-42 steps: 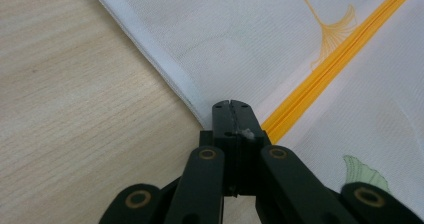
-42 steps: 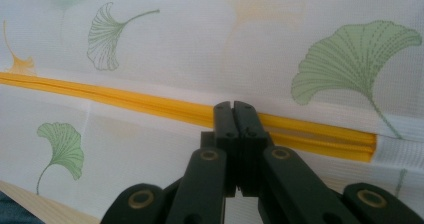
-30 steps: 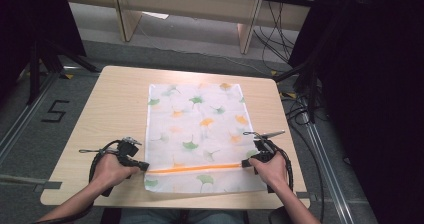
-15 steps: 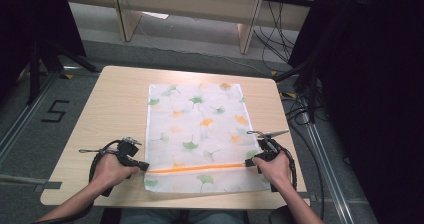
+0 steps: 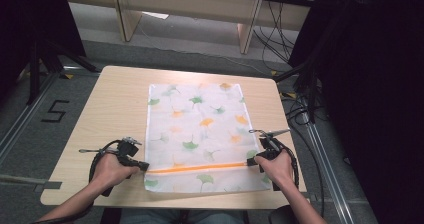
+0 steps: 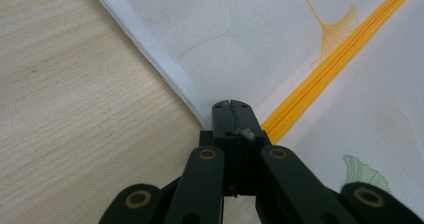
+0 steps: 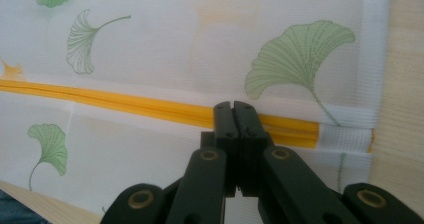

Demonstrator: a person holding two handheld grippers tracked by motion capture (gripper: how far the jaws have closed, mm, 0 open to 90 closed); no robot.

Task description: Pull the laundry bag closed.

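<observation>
The left gripper (image 5: 142, 165) and right gripper (image 5: 253, 160) (both 2 jaws clenched, nothing held) rested at opposite ends of the mesh bag's (image 5: 200, 129) orange zipper (image 5: 197, 168).

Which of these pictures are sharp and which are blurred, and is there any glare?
High view: soft, even light, no glare on the table. Left gripper view: mesh bag sharp, near jaw links blurred. Right gripper view: orange zipper fairly sharp, far leaves softer.

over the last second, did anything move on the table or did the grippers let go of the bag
Nothing visibly changed. The mesh bag lies flat on the table, and the left gripper and right gripper sit shut at the two ends of the orange zip as before.
</observation>
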